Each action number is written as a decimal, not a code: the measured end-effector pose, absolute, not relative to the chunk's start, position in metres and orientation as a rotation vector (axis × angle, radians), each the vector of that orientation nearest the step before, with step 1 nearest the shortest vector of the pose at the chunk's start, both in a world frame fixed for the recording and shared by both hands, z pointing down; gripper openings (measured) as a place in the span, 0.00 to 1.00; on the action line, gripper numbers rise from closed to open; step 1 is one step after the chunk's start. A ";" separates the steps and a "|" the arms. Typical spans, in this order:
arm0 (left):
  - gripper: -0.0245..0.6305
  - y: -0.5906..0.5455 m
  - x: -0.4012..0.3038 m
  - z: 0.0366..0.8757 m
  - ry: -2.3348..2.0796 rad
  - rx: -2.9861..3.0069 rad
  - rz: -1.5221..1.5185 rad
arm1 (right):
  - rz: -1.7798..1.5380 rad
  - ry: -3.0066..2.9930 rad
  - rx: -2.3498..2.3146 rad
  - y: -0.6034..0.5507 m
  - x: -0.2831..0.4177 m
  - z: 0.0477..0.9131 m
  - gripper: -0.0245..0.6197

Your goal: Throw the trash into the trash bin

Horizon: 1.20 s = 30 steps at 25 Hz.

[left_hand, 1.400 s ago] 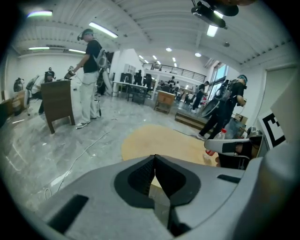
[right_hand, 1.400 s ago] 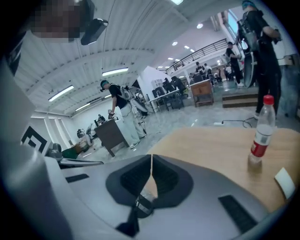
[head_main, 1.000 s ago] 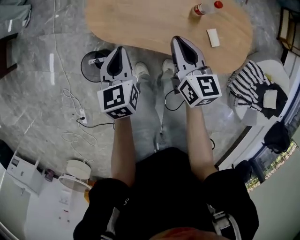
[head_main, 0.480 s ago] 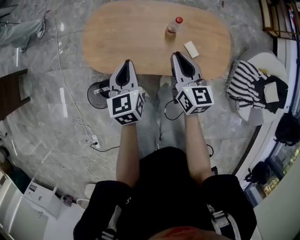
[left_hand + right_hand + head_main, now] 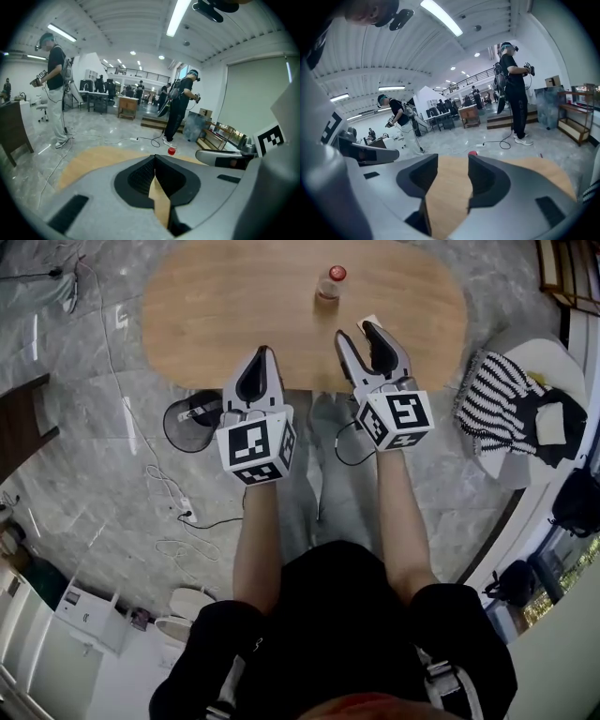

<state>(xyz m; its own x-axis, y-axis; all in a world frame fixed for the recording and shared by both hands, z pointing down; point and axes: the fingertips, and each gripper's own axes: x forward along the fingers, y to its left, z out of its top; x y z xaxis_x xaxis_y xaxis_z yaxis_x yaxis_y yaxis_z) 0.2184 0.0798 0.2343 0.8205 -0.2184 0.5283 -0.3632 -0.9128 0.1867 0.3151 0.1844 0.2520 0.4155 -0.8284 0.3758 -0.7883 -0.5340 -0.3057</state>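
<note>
Head view: 1 bottle (image 5: 329, 284), 1 bin (image 5: 185, 423); left gripper (image 5: 263, 353) jaws together, right gripper (image 5: 354, 332) jaws opening, nothing btwn.

The table (image 5: 234, 296) was a pale, honey-coloured wood, plain and unpatterned. On it stood a clear bottle (image 5: 327, 287) with a bright red cap. The floor (image 5: 84, 465) was grey marble streaked with lighter veins, and the trash bin (image 5: 190, 423) on it was black. A black-and-white striped cloth (image 5: 489, 399) lay over a white chair (image 5: 544, 360). The person's shirt (image 5: 328, 634) was black.
</note>
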 end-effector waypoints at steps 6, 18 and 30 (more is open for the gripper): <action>0.04 0.096 0.246 0.280 -0.457 2.675 0.792 | -0.778 1.554 -2.579 0.178 0.353 0.295 0.37; 0.04 0.085 0.265 0.357 -0.493 2.611 0.884 | -0.809 1.649 -2.637 0.143 0.395 0.371 0.40; 0.04 0.065 0.259 0.385 -0.551 2.559 0.927 | -0.802 1.771 -2.627 0.109 0.400 0.399 0.44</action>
